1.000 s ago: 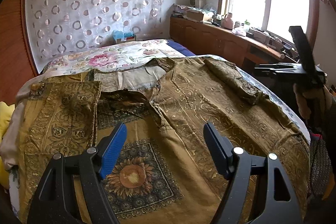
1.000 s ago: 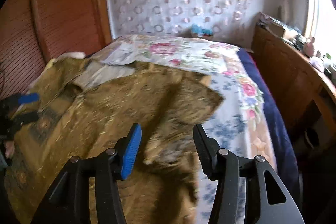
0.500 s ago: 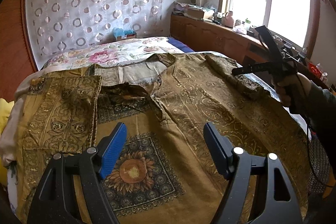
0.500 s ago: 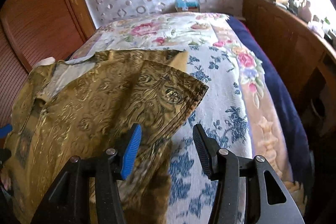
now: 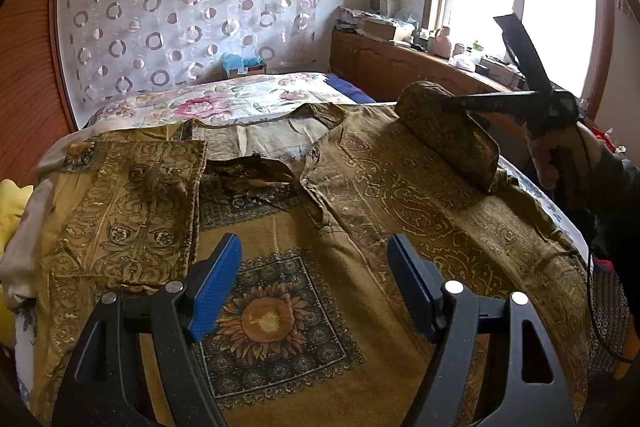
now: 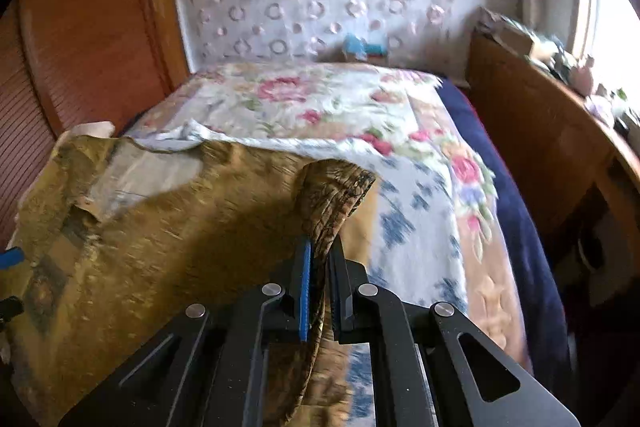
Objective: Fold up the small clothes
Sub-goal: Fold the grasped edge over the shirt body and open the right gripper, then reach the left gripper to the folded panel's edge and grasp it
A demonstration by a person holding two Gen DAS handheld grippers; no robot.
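1. Since the earlier frames, nothing is moved on the left: the left hand-held gripper (image 5: 314,283) hangs wide open and empty above the golden garment (image 5: 280,267) spread on the bed (image 6: 424,227).
2. On the right, the right sleeve (image 6: 336,195) is now pinched and raised by the just-closed right hand-held gripper (image 6: 320,287), likely for folding inward.

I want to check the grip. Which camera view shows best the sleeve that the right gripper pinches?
The right wrist view: the right gripper is shut on the sleeve, close up. The left wrist view shows the same sleeve lifted, farther away, the pinch hidden.
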